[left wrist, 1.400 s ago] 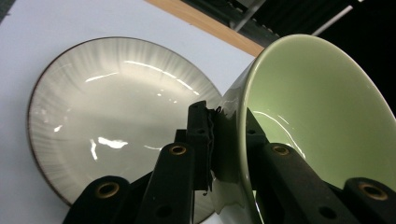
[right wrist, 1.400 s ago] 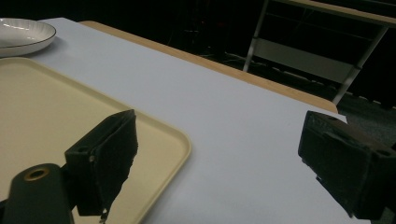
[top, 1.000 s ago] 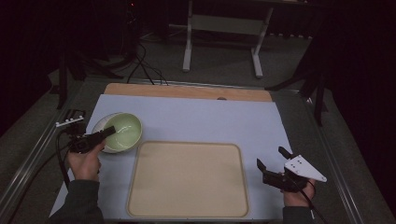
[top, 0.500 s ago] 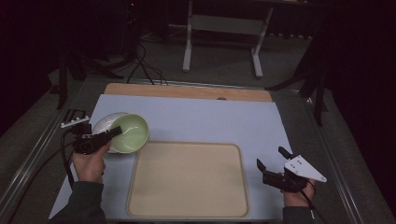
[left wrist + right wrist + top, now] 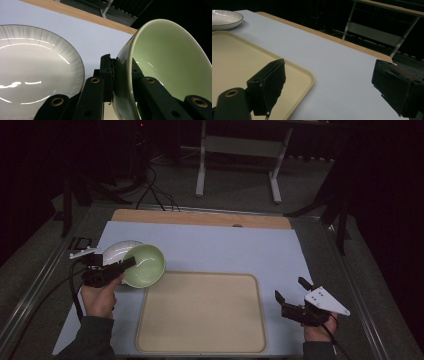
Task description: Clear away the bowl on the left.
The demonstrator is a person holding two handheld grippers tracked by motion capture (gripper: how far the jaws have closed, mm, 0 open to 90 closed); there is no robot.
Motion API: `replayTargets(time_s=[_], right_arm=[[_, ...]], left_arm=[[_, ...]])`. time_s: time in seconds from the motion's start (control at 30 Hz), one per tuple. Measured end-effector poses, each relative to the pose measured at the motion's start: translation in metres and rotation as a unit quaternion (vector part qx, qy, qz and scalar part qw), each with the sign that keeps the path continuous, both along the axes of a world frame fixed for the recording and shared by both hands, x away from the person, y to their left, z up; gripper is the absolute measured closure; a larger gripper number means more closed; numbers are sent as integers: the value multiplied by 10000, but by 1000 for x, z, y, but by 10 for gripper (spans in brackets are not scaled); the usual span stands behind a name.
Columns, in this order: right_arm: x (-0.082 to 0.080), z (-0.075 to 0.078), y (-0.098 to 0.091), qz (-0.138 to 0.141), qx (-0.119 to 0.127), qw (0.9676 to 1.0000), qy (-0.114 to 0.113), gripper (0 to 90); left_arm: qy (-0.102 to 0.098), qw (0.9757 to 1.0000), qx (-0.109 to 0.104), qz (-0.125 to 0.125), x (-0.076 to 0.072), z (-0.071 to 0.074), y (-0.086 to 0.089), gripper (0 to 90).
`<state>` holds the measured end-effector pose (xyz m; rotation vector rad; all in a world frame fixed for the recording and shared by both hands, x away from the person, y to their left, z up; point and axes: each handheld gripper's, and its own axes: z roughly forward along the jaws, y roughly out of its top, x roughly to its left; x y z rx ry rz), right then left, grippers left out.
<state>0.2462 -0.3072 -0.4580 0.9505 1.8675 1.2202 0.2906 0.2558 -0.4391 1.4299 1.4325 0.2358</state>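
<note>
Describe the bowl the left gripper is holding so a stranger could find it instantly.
Start at the beige tray and go to its far left corner. The green bowl hangs tilted there, its rim pinched by the left gripper. Unlike the white plate behind it, it is deep and pale green.

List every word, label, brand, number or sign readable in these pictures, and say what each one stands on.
None can be read: no print shows on the pale green ceramic bowl, the white ribbed plate with a dark rim, the beige plastic tray, the light blue table mat, or the grey three-cornered plate on the right gripper.
</note>
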Motion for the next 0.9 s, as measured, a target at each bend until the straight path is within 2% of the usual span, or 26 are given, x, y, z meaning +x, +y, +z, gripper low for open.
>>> replayTargets(time_s=[0.9], right_arm=[[0, 0, 0, 18, -9, 10000, -7, 116]], left_arm=[[-10, 9987, 172, -486, -4, 1, -31, 811]])
